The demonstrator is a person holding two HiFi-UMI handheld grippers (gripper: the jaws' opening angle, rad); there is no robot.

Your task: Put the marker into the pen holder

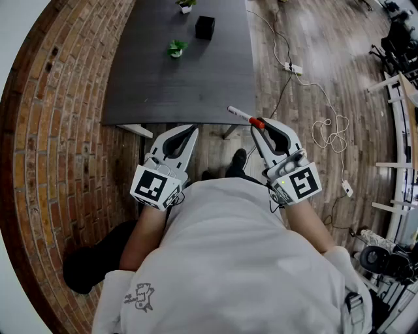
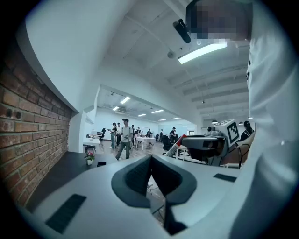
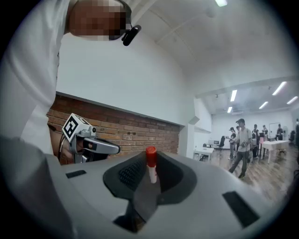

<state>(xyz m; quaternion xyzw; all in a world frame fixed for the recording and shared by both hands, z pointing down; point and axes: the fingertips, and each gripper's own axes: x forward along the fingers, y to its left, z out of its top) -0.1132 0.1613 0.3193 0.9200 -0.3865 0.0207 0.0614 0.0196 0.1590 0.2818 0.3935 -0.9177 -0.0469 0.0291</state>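
Observation:
A white marker (image 1: 243, 116) with a red cap is pinched across the jaws of my right gripper (image 1: 257, 126), which is shut on it; its white end sticks out to the left. Seen from the right gripper view, the marker (image 3: 151, 167) stands upright between the pads, red cap on top. The black cube-shaped pen holder (image 1: 204, 27) stands at the far end of the dark grey table (image 1: 163, 85), well ahead of both grippers. My left gripper (image 1: 192, 130) hovers just short of the table's near edge, shut with nothing in it. Its jaws (image 2: 150, 161) meet at the tip.
Two small potted plants (image 1: 176, 47) (image 1: 186, 5) stand on the table near the pen holder. A brick wall (image 1: 59, 130) runs along the left. Cables and a power strip (image 1: 295, 68) lie on the wooden floor to the right. Several people (image 2: 124, 144) stand in the far room.

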